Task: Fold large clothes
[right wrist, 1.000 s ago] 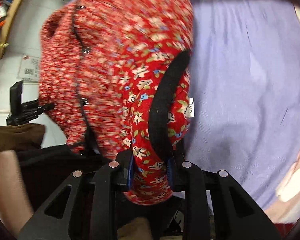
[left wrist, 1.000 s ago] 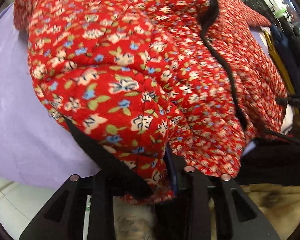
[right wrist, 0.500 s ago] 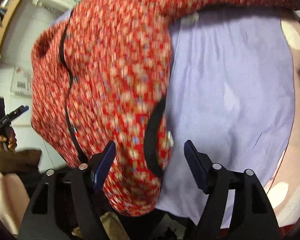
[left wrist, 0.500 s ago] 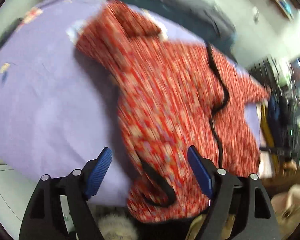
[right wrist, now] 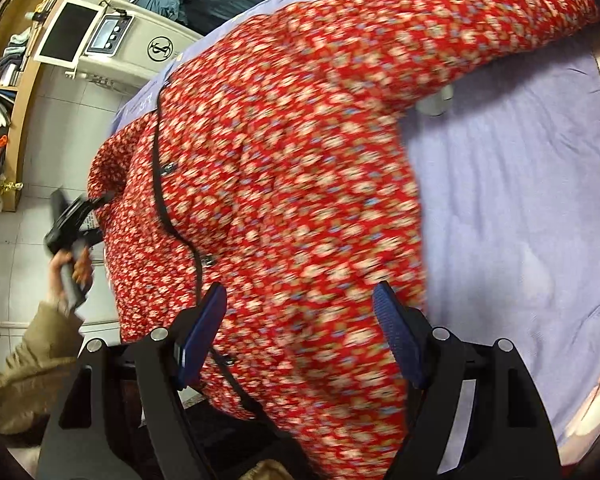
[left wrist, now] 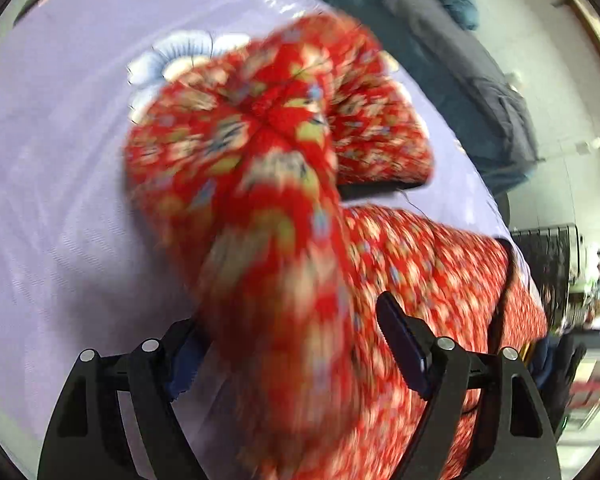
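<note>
Two claws hang spread above the red flowered jacket (right wrist: 292, 184), which lies across the lilac bed sheet (right wrist: 520, 208): the right claw (right wrist: 300, 340) grips nothing over the jacket's near hem, and the left claw (left wrist: 296, 344) stands wide with a blurred sleeve (left wrist: 260, 184) rising between its fingers, unpinched. The fold likely goes best if each claw bites thick quilted cloth near the jacket's edge, clear of the black trim (right wrist: 160, 184). Then both should lift evenly.

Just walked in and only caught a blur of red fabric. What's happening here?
A person with a gripper in each hand is folding a red floral quilted jacket on a lavender bedsheet. Both the left gripper and the right gripper have their jaws open, holding nothing. In the left wrist view, a sleeve bulges up between the jaws. The jacket lies spread out, not yet folded.
</note>
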Demonstrator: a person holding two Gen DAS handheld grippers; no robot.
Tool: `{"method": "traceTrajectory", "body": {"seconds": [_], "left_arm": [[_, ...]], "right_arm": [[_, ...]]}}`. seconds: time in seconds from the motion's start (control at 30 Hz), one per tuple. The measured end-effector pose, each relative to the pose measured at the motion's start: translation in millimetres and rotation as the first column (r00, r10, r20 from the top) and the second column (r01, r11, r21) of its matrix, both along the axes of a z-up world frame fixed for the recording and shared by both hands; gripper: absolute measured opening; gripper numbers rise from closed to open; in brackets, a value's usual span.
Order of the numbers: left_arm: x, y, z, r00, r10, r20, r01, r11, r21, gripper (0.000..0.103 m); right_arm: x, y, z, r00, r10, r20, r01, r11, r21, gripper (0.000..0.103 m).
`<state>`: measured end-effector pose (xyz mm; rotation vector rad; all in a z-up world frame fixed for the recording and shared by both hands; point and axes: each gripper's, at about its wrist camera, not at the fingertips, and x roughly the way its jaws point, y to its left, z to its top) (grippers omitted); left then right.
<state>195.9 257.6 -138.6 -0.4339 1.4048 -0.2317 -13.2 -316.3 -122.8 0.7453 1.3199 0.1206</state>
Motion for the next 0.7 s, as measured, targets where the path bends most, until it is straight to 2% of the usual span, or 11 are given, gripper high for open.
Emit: {"method": "traceTrajectory", "body": {"seconds": [0.07,0.17,0.27,0.33,0.4,0.53,0.57,0.6,0.63,0.67,0.7], "left_arm": [[11,-13,-1,1.000,0.000,0.013,-0.001,1.000,0.005,0.068],[16,-36,26,0.992,-0.080,0.103,0.070,0.993,0.092,0.022],[10,-65,84,0.942,-0.210,0.263,0.182,0.975,0.130,0.017],[-8,-86,141,0.872,-0.290,0.394,0.262,0.957,0.124,0.015],[-38,-107,202,0.770,-0.345,0.537,0.339,0.934,0.115,0.014],[-122,-129,287,0.465,-0.398,0.790,0.453,0.874,0.174,0.014],[-132,-127,285,0.442,-0.403,0.801,0.434,0.878,0.201,0.014],[-132,-122,276,0.472,-0.397,0.787,0.411,0.889,0.202,0.014],[-124,-113,262,0.531,-0.382,0.756,0.387,0.904,0.185,0.014],[-107,-96,236,0.634,-0.340,0.695,0.334,0.931,0.151,0.015],[-94,-84,216,0.694,-0.300,0.654,0.281,0.950,0.137,0.018]], "right_arm": [[-8,7,2,1.000,-0.020,0.000,0.020,1.000,-0.006,0.075],[-16,10,0,0.999,-0.044,-0.020,0.043,0.998,-0.047,0.076],[-19,11,-4,0.997,-0.063,-0.041,0.060,0.995,-0.081,0.075],[-18,12,-4,0.996,-0.074,-0.044,0.069,0.993,-0.092,0.075],[-13,15,-2,0.996,-0.082,-0.030,0.078,0.992,-0.101,0.075],[5,22,8,0.997,-0.075,0.012,0.076,0.991,-0.112,0.075],[10,26,10,0.997,-0.069,0.025,0.071,0.991,-0.111,0.075],[14,28,11,0.998,-0.063,0.031,0.066,0.992,-0.110,0.076],[18,33,11,0.998,-0.052,0.031,0.055,0.993,-0.106,0.076],[20,36,10,0.999,-0.042,0.028,0.045,0.994,-0.103,0.075],[23,41,9,0.999,-0.027,0.025,0.029,0.994,-0.104,0.075]]}}
